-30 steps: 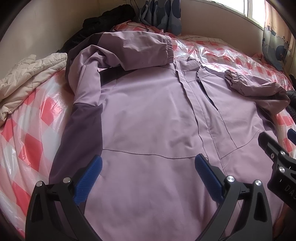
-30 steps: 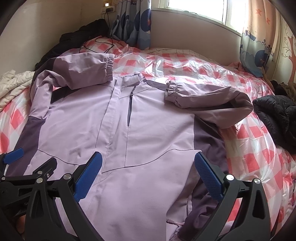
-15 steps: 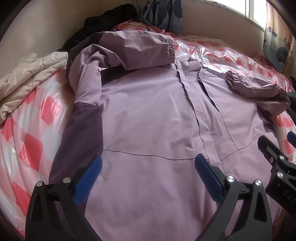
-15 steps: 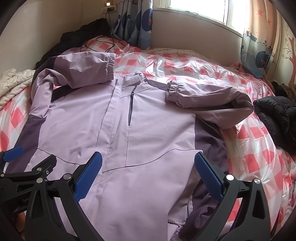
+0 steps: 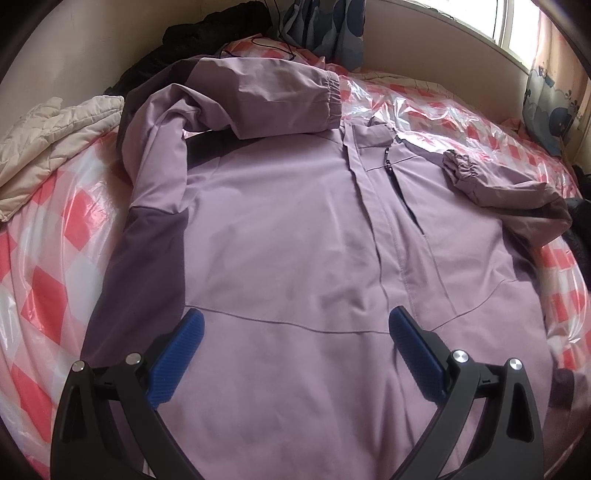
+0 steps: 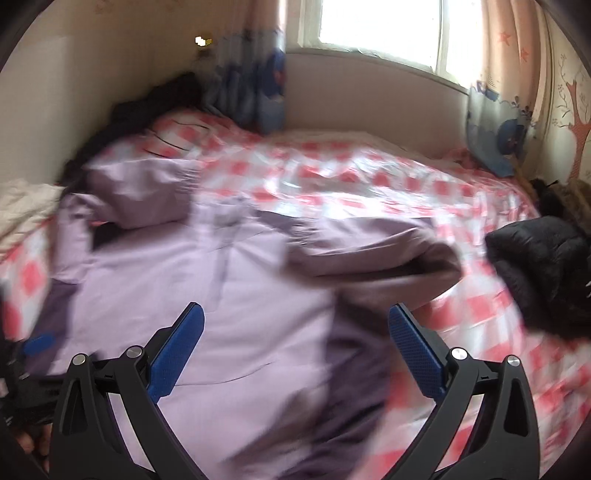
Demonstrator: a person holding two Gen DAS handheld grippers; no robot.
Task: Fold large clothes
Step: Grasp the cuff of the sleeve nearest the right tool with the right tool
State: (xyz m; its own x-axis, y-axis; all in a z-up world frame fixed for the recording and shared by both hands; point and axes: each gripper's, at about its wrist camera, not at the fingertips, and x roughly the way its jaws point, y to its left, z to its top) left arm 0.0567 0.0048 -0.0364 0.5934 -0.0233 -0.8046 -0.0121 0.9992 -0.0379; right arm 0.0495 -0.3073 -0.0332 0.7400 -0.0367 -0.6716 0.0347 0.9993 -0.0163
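Here a lilac jacket (image 5: 288, 236) lies front-up and spread flat across the middle of the left wrist view, on a bed cover (image 5: 62, 236) of pink and white checks under clear plastic; its two sleeves are folded inward, one cuff (image 5: 330, 99) at the upper centre, the other cuff (image 5: 458, 164) at the upper right, resting on the chest; darker purple panels run down its sides. The left gripper (image 5: 295, 326) hangs above the hem at the lower centre, blue pads set wide, gripping nothing. A cream quilted garment (image 5: 48, 140) sits at the left edge; a dark garment (image 5: 207, 33) is bunched at the top. In the blurred right wrist view the right gripper (image 6: 295, 321) also stands wide and empty above the jacket (image 6: 192, 288); a black puffer coat (image 6: 546, 266) lies at the right edge; a curtain (image 6: 255, 92) hangs beside the window (image 6: 380, 29) at the top.
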